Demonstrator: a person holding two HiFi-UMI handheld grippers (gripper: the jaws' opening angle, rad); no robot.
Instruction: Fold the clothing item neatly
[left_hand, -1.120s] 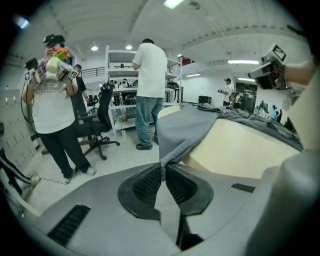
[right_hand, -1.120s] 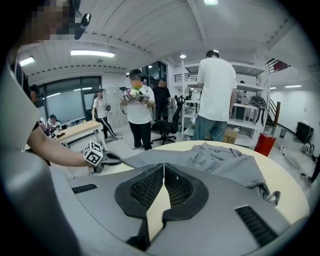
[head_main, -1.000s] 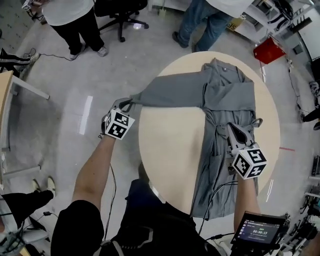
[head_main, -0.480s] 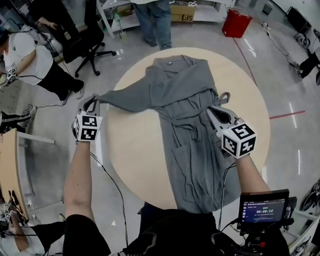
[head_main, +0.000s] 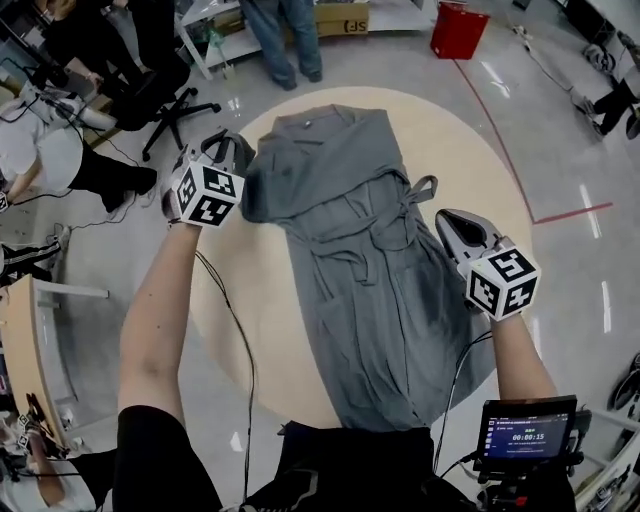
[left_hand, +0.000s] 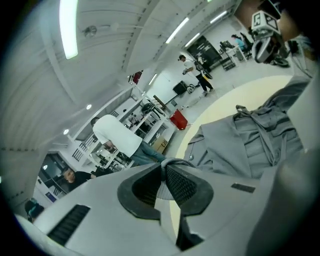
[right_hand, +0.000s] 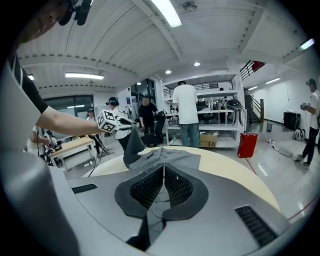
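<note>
My left hand-held gripper (head_main: 232, 150) now rides higher, at the shoulder of the robe (head_main: 370, 290); the sleeve (head_main: 262, 188), earlier stretched past the table (head_main: 250, 320) edge, hangs bunched there. My right hand-held gripper (head_main: 450, 220), earlier over the waist, now stands beside the robe's right edge.

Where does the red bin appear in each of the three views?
Head view: the red bin stands on the floor at the top edge, right of centre, beyond the round table.
Left gripper view: the bin is near the middle, on the floor past the table's far edge.
Right gripper view: the bin is right of centre, beside the shelves.
Shared landmark: the grey robe on the table.
</note>
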